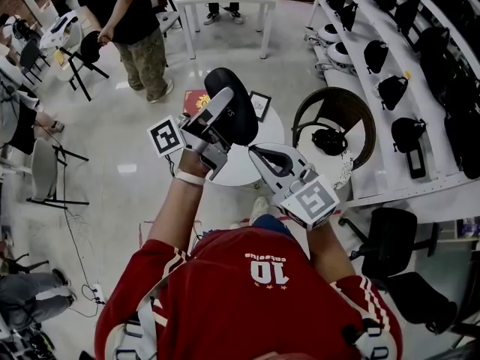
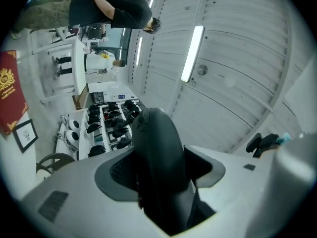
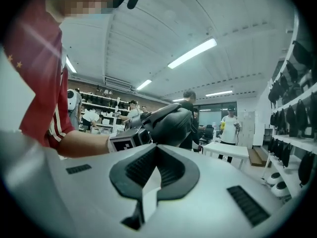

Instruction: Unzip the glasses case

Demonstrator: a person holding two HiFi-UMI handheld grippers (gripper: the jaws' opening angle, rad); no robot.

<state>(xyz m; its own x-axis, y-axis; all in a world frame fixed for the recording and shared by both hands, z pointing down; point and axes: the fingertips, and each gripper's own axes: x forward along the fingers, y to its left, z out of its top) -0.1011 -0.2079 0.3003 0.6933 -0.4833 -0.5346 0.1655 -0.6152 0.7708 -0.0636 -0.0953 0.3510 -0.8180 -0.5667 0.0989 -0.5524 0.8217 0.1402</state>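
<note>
In the head view a black oval glasses case (image 1: 238, 111) is held up above a small round white table (image 1: 234, 172). My left gripper (image 1: 216, 123) comes in from the left, shut on the case's lower half. In the left gripper view the case (image 2: 157, 152) stands on edge and fills the space between the two grey pads (image 2: 115, 171). My right gripper (image 1: 253, 151) sits just below and right of the case, its jaws shut to a point with nothing visible in them. In the right gripper view (image 3: 156, 155) the case (image 3: 172, 125) is just beyond the tips, apart from them. The zipper is not visible.
A red booklet (image 1: 196, 100) and a small framed picture (image 1: 260, 105) lie on the table. A black chair (image 1: 334, 126) holding a headset stands to the right. Shelves of black bags (image 1: 409, 133) line the right side. A person (image 1: 139, 28) stands at the far left.
</note>
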